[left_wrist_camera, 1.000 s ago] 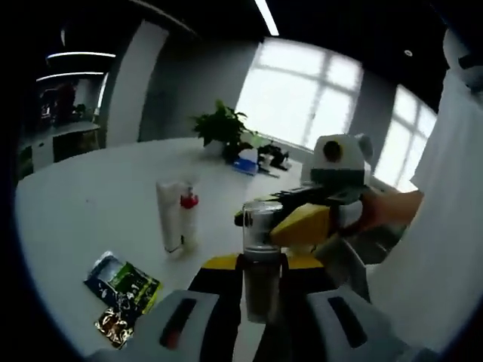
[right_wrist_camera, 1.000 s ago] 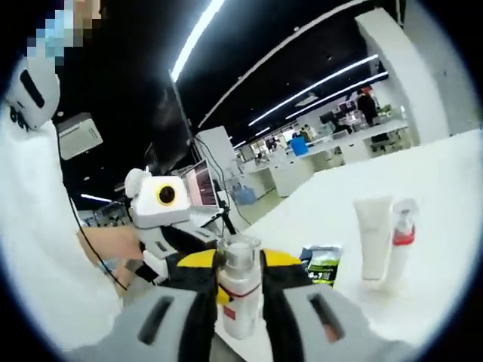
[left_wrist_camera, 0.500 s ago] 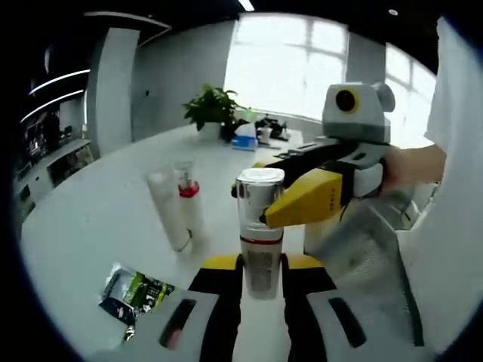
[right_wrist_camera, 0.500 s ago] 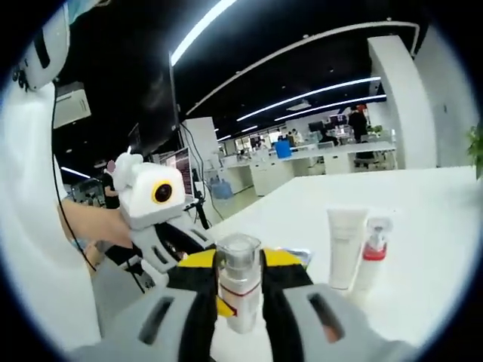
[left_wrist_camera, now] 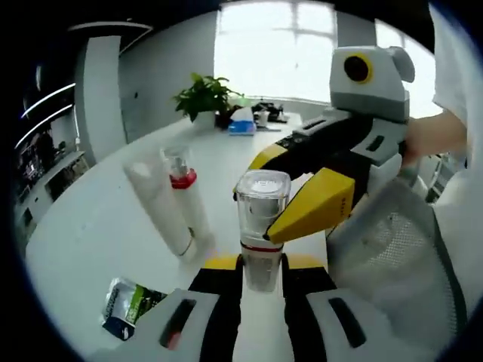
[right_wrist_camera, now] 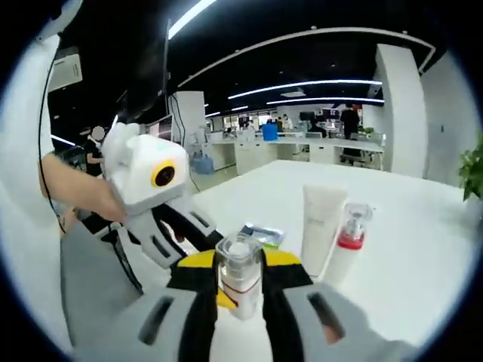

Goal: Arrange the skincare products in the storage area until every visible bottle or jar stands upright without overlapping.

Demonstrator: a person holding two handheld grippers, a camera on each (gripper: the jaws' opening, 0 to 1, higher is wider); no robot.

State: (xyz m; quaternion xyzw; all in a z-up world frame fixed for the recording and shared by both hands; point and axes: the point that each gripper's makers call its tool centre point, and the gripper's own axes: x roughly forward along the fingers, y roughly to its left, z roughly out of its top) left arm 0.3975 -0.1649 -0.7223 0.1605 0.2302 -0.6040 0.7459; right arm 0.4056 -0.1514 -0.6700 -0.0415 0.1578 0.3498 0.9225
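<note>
Room: open office with a white round worktop [left_wrist_camera: 90, 226]; bright windows [left_wrist_camera: 279, 38] show behind it in the left gripper view, ceiling light strips [right_wrist_camera: 302, 83] and distant desks in the right gripper view.

Pump bottle: a clear-capped bottle [left_wrist_camera: 262, 226] with a red band stands upright, long axis vertical, cap pointing up, its base at the worktop between both pairs of jaws; in the right gripper view the same bottle [right_wrist_camera: 239, 275] sits low in the centre.

Left hand-held gripper [left_wrist_camera: 262, 283]: jaws closed on the lower body of the pump bottle (one jaw on each side of it).

Right hand-held gripper [right_wrist_camera: 239, 302]: also clamped on the pump bottle, from the opposite side; in the left gripper view its yellow-tipped jaws [left_wrist_camera: 302, 188] reach the bottle just below the cap.

White tube [left_wrist_camera: 155, 207]: stands on its cap end, leaning slightly, apart from the gripped bottle; seen again at [right_wrist_camera: 321, 222].

Red-collared pump bottle [left_wrist_camera: 185, 200]: upright, just beside the white tube, perhaps touching it (cannot tell); also at [right_wrist_camera: 347, 249].

Sachet [left_wrist_camera: 128, 305]: a flat dark and green packet lying on the worktop near the left jaws; in the right gripper view it [right_wrist_camera: 260, 234] lies behind the gripped bottle.

Potted plant [left_wrist_camera: 204, 98]: at the far edge of the worktop, with small items next to it.

Person: a hand [right_wrist_camera: 79, 196] holds the left tool; white sleeve along the view's edge.
</note>
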